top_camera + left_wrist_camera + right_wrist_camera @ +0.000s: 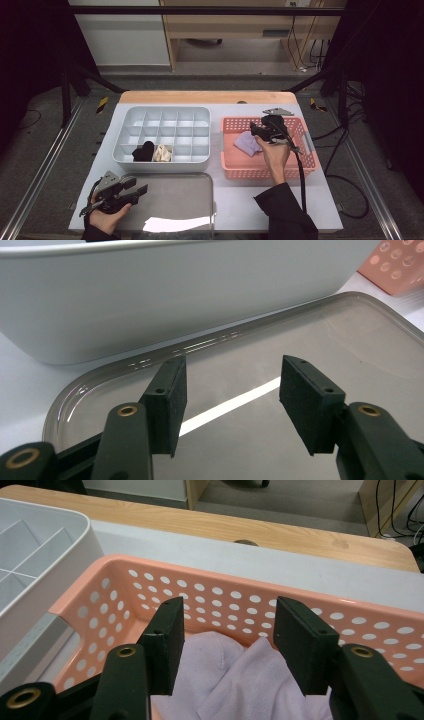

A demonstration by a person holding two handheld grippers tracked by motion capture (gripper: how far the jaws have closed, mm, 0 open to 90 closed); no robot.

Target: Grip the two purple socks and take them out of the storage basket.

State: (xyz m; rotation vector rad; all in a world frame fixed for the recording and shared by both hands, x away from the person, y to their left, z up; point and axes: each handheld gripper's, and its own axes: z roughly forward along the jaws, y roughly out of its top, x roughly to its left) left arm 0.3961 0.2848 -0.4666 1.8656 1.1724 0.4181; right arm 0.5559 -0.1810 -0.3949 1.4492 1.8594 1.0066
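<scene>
High view first: we are seeing the right claw (261,131) hanging over the pink basket (310,161), with the lilac cloth (247,144) lying just below and beside its tips. The left claw (136,190) is resting near the bench's front edge, over the grey tray (200,200), and just ahead of it the white divided box (202,159) is sitting, with a black bundle (144,151) and a cream bundle (162,153) in its front cells.

Left gripper view: we are looking along the left claw (231,392), whose jaws are standing well apart with nothing between them; the grey tray (345,340) is lying beneath them and the wall of the white divided box (165,295) is rising straight ahead.

Right gripper view: we are looking along the right claw (229,635), jaws parted and not pressing anything. The lilac cloth (235,680) is lying between and below the jaws, inside the pink basket (120,610), whose holed wall is standing just beyond the tips.
</scene>
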